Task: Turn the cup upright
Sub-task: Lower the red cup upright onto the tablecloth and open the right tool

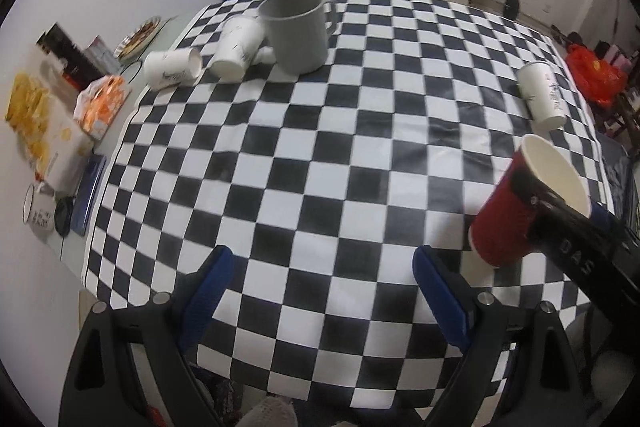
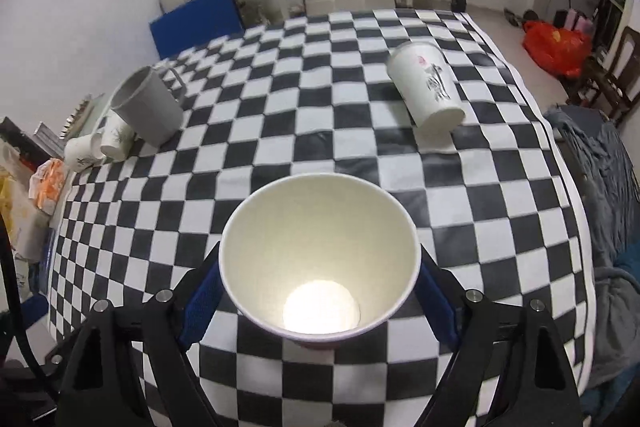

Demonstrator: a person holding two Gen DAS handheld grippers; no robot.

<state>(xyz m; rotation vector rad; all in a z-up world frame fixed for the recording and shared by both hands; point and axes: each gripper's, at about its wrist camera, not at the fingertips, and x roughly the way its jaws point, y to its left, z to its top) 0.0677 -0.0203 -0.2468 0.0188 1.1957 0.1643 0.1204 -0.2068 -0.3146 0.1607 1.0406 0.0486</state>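
Note:
A red paper cup (image 1: 516, 203) with a white inside is held by my right gripper (image 2: 320, 287), which is shut on it; its open mouth (image 2: 320, 251) faces the right wrist camera. In the left wrist view the cup is tilted, mouth up and to the right, just above the checkered cloth (image 1: 320, 155) at the right. My left gripper (image 1: 324, 283) is open and empty over the cloth's near edge.
A white paper cup (image 1: 542, 95) (image 2: 428, 89) lies on its side at the right. A grey mug (image 1: 296, 31) (image 2: 148, 107) stands upright at the far left, with two white cups (image 1: 236, 47) lying beside it. Boxes and snacks (image 1: 48, 115) sit left of the cloth.

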